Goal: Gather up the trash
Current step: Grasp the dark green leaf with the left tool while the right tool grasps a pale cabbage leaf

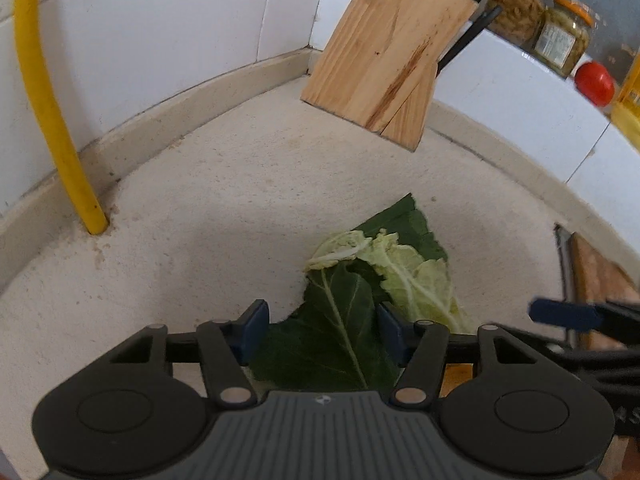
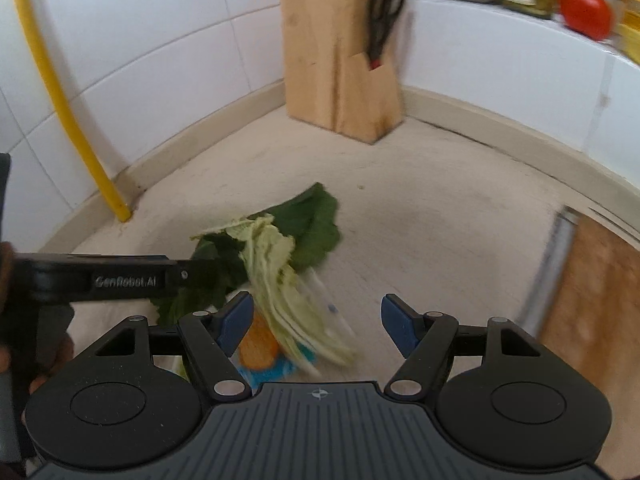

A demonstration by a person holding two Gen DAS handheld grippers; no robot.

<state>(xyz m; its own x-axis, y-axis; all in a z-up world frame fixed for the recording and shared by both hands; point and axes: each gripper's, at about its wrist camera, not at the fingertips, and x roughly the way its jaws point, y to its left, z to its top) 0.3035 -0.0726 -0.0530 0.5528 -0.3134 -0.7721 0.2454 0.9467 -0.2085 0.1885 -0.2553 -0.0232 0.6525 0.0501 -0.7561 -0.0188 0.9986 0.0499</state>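
A heap of vegetable scraps lies on the beige counter (image 1: 200, 208): dark green leaves (image 1: 340, 340) and pale cabbage leaves (image 1: 416, 276). My left gripper (image 1: 322, 322) points down at the heap with a dark leaf between its blue pads. A strip of counter shows beside the left pad, so the jaws stand open. In the right wrist view the left gripper (image 2: 176, 274) reaches in from the left over the dark leaves (image 2: 308, 224). My right gripper (image 2: 316, 318) is open above the pale leaves (image 2: 280, 272) and an orange and blue wrapper (image 2: 260, 352), all blurred. Its finger (image 1: 564, 314) shows at the right of the left wrist view.
A wooden knife block (image 2: 340, 72) with scissors (image 2: 384, 12) stands in the tiled corner. A yellow pipe (image 1: 52, 120) rises from the counter at the left. Jars (image 1: 560, 40) and a tomato (image 1: 594, 82) sit on the ledge. A wooden board (image 2: 600, 300) lies at the right.
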